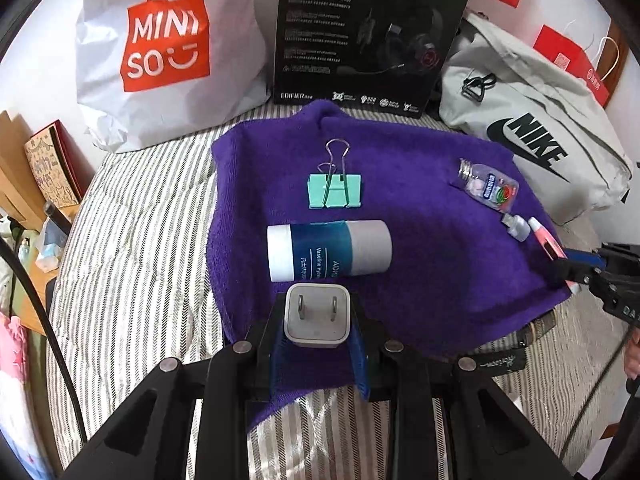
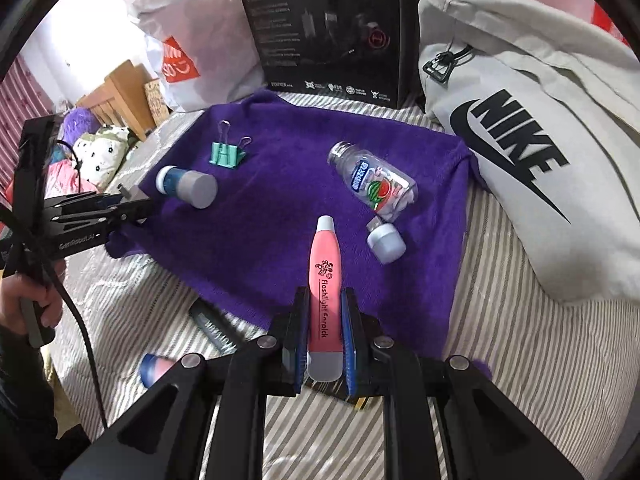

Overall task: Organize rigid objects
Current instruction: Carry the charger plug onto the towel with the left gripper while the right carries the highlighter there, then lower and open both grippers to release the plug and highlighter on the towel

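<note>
Charger plug sits pinched in the left gripper at the purple towel's near edge. Right gripper squeezes the pink earpick. Both look ready to be set down neatly.

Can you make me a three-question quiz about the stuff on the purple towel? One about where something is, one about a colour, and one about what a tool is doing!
1. Where does the binder clip lie?
A. on the purple towel
B. inside the Nike bag
C. on the black box

2. What colour is the binder clip's body?
A. red
B. mint green
C. yellow

3. What is the right tool doing?
A. hanging open
B. gripping the pink flashlight earpick
C. gripping the clear bottle

Answers:
1. A, it rests flat on the towel.
2. B, its body is mint green with silver wire handles.
3. B, both fingers press against the pink stick's sides.
</note>
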The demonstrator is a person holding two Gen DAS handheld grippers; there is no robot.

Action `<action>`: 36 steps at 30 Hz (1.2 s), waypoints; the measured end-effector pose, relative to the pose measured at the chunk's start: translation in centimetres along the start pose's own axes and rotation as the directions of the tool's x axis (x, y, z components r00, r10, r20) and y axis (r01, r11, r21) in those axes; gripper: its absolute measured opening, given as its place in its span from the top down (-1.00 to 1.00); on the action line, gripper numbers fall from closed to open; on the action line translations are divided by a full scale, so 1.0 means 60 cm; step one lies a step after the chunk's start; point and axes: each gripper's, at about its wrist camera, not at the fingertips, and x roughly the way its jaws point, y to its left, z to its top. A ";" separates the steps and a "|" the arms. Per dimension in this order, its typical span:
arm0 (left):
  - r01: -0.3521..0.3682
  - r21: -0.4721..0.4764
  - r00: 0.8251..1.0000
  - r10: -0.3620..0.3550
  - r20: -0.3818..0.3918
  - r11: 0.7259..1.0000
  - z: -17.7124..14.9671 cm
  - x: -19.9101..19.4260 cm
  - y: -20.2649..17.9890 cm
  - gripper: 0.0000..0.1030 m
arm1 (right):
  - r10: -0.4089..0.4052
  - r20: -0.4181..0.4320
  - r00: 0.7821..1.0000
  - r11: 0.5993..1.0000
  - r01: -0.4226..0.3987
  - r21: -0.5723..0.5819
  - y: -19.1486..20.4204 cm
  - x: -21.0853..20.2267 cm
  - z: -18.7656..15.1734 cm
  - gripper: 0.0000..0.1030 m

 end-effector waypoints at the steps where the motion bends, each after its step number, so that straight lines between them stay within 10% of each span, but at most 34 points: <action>1: 0.002 0.000 1.000 -0.002 -0.001 1.000 0.000 0.002 0.000 0.48 | -0.005 -0.009 1.000 1.000 0.005 -0.003 -0.002 0.006 0.002 0.71; 36: -0.047 0.065 0.998 0.049 -0.028 0.997 0.005 0.066 -0.005 0.47 | -0.092 -0.059 0.994 0.990 0.086 -0.110 -0.030 0.086 0.020 0.70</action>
